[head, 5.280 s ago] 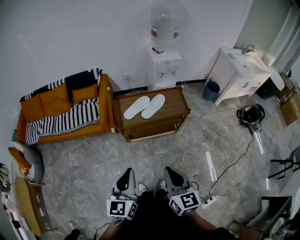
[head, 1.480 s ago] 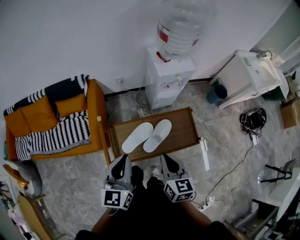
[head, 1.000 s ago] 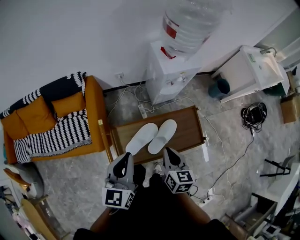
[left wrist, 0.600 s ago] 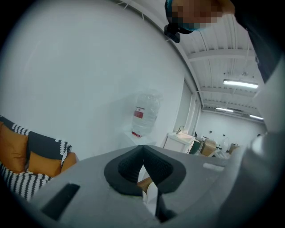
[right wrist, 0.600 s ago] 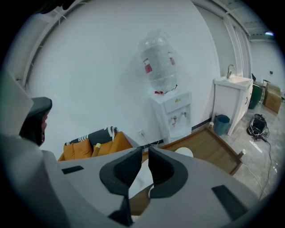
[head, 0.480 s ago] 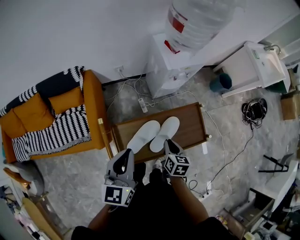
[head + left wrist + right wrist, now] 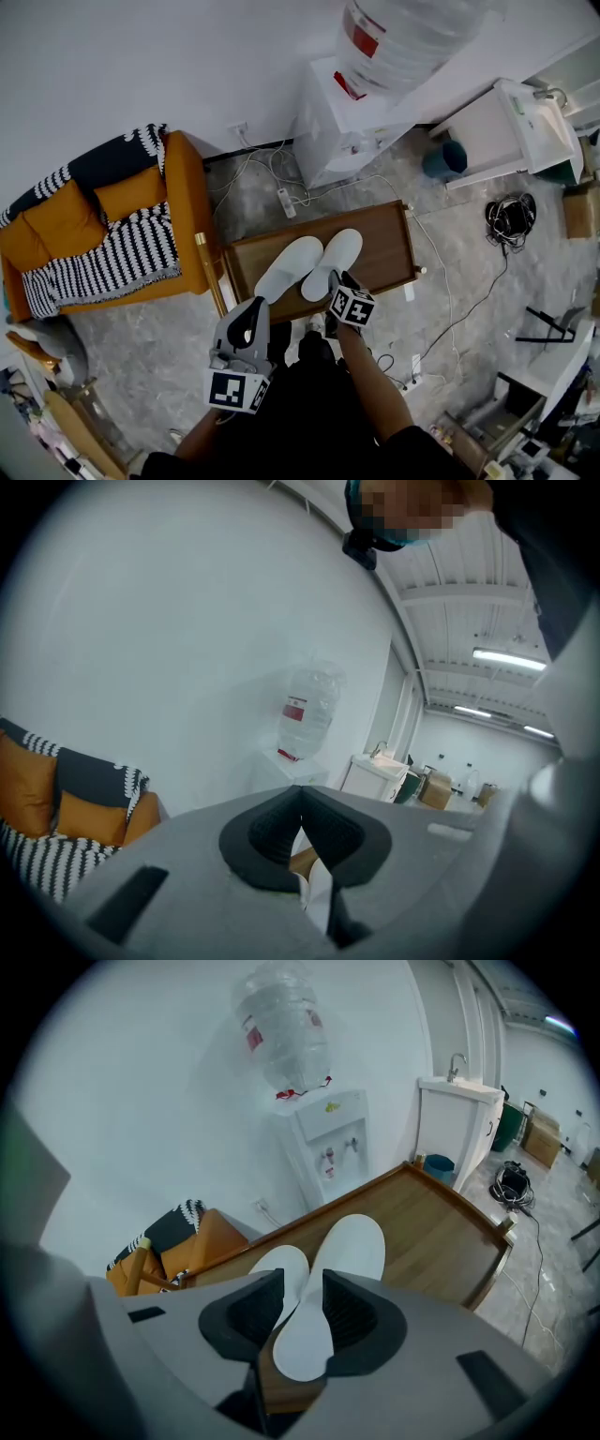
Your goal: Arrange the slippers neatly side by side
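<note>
Two white slippers lie touching side by side mid-surface, toes toward 1 o'clock: left slipper, right slipper. The right gripper is at the surface's near edge with its jaws opening. The right slipper's heel sits between them, pads not pressing. The left gripper hovers over the floor at 7 o'clock of the surface, jaws closed together. The sofa is just beside the surface at 9 o'clock and the dispenser at 12, with cables on the floor between. The sink unit and bin are at 2 o'clock, well apart
</note>
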Demonstrator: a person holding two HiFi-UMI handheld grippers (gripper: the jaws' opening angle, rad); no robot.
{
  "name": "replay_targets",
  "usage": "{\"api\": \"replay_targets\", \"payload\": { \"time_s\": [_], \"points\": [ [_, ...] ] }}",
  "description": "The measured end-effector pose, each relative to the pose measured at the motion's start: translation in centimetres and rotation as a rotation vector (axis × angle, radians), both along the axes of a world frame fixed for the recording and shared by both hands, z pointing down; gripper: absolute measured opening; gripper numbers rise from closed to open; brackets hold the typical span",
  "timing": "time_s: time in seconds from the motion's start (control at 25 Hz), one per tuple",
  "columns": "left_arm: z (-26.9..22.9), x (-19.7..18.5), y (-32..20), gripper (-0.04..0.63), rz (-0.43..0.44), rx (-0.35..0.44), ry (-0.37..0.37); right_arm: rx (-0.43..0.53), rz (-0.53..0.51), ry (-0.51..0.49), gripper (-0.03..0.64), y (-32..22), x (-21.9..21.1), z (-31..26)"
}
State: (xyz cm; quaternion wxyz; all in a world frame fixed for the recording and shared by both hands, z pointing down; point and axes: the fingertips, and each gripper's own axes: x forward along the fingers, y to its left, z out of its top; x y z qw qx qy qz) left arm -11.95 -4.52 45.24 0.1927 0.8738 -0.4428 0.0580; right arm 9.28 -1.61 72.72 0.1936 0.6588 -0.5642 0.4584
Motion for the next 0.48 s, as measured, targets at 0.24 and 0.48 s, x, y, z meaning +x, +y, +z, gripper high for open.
{"api": "replay_targets", "payload": {
  "time_s": [0.24, 0.48],
  "points": [
    [0.5, -0.3, -0.4, 0.012, -0.005, -0.014, -0.004, -0.062, 0.031, 0.002, 0.110, 0.2, 1.0, 3.5],
    [1.0, -0.8, -0.3, 0.012, -0.010, -0.028, -0.008, -0.099, 0.039, 0.019, 0.110, 0.1, 1.5, 5.0]
  ]
}}
